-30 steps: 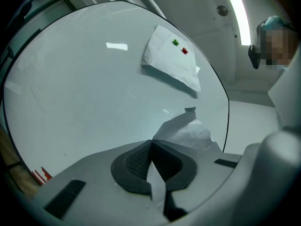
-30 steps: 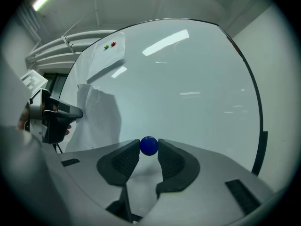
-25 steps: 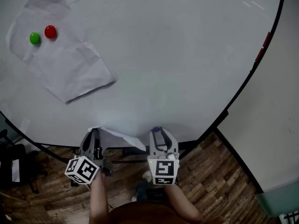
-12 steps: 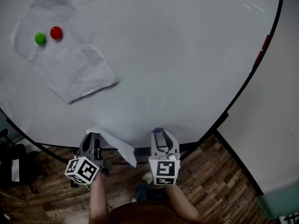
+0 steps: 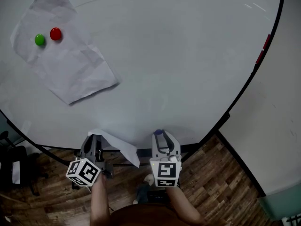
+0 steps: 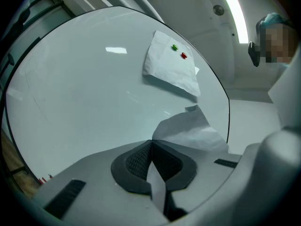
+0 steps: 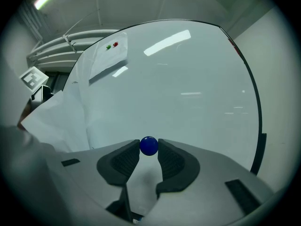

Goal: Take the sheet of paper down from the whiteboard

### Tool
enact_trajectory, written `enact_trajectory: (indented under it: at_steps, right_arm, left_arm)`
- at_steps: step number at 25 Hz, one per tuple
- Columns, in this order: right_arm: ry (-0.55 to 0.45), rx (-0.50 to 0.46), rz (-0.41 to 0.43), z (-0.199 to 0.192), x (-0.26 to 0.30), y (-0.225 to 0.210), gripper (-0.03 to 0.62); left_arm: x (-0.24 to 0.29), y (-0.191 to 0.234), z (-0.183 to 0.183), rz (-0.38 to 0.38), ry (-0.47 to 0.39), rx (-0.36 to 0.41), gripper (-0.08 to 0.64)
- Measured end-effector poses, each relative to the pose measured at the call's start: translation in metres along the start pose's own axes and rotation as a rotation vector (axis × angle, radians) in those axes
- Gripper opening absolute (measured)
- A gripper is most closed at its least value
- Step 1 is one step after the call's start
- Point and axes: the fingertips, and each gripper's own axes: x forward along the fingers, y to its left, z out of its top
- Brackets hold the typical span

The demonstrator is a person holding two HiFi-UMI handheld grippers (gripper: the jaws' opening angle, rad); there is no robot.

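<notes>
My left gripper is shut on the corner of a loose white sheet of paper, just below the whiteboard's lower edge. The sheet's free end hangs toward the right gripper. In the left gripper view the paper runs out from between the shut pads. My right gripper holds a small blue magnet between its fingertips. A second, creased sheet stays on the board at upper left, pinned by a green magnet and a red magnet.
The whiteboard's black frame curves along the right. Red markers sit at its right edge. Wooden floor lies below, with dark furniture at lower left. A person stands at the right of the left gripper view.
The held sheet's free end has dropped from sticking out to the right to hanging lower. Both grippers have stayed where they were.
</notes>
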Motion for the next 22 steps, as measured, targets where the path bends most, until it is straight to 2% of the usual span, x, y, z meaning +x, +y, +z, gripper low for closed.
enact_trajectory:
  at_steps: [22]
  right_arm:
    - [0.007, 0.007, 0.011, -0.0037, 0.0007, -0.0006, 0.133]
  left_arm:
    - [0.0001, -0.0040, -0.0006, 0.016, -0.007, -0.005, 0.025]
